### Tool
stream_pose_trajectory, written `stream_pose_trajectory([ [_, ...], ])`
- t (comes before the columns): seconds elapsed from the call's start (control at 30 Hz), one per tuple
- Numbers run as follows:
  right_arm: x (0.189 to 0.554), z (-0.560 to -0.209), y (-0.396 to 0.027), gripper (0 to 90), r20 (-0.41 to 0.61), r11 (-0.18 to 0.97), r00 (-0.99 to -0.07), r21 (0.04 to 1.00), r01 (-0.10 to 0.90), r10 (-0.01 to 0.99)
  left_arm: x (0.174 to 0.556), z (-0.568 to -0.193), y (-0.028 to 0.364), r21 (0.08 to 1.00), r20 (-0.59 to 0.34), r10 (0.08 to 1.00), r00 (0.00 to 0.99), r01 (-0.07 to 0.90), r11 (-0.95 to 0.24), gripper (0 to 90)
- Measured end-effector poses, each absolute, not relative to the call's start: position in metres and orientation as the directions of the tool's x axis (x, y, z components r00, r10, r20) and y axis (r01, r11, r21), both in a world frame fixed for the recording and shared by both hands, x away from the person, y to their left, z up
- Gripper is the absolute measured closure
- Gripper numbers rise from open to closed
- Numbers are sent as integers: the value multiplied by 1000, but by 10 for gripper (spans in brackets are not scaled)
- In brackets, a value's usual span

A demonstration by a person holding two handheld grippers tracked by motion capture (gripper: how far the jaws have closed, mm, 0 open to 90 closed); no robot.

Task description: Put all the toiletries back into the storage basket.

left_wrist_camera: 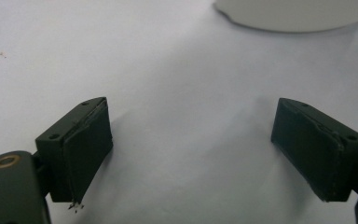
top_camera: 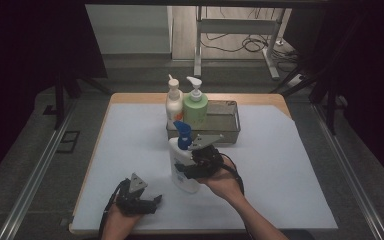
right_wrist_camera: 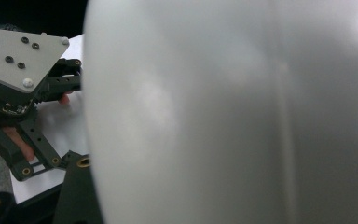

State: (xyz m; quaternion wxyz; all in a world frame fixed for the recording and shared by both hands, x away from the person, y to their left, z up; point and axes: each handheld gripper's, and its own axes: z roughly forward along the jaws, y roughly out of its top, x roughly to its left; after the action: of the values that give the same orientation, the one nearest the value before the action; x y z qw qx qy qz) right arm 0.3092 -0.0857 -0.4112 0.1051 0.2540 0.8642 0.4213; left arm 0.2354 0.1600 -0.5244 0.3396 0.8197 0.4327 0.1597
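Observation:
A white bottle (top_camera: 181,167) with a blue pump head (top_camera: 182,135) stands upright on the white table cover, in front of the metal tray. My right gripper (top_camera: 194,167) is shut on the bottle's body from its right side. In the right gripper view the bottle's pale wall (right_wrist_camera: 223,112) sits right up against the camera. My left gripper (top_camera: 152,202) rests low near the table's front edge, left of the bottle, with its jaws wide apart and nothing between them (left_wrist_camera: 191,154). The bottle's base (left_wrist_camera: 293,14) shows at the top of the left gripper view.
A metal tray (top_camera: 230,131) sits at the back middle of the table. A green pump bottle (top_camera: 196,107) and a cream pump bottle (top_camera: 174,102) stand at its left end. The white table cover (top_camera: 290,175) spreads to both sides. A desk frame and cables lie beyond the table.

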Motion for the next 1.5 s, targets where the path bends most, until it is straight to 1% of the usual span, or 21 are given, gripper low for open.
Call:
stream_pose_trajectory([
  [0.17, 312, -402, -96, 395, 66, 500, -850, 784, 368, 522, 235, -524, 160, 695, -32, 818, 574, 601, -395, 121],
  [0.73, 326, -365, -129, 397, 52, 487, -829, 788, 377, 557, 236, -524, 160, 694, -32, 817, 575, 601, -396, 121],
  [1.17, 343, -340, -155, 398, 29, 462, -782, 793, 396, 622, 235, -524, 160, 694, -33, 817, 575, 602, -396, 121],
  [1.5, 360, -329, -172, 399, 2, 439, -741, 805, 400, 672, 235, -524, 160, 694, -35, 819, 573, 604, -393, 121],
])
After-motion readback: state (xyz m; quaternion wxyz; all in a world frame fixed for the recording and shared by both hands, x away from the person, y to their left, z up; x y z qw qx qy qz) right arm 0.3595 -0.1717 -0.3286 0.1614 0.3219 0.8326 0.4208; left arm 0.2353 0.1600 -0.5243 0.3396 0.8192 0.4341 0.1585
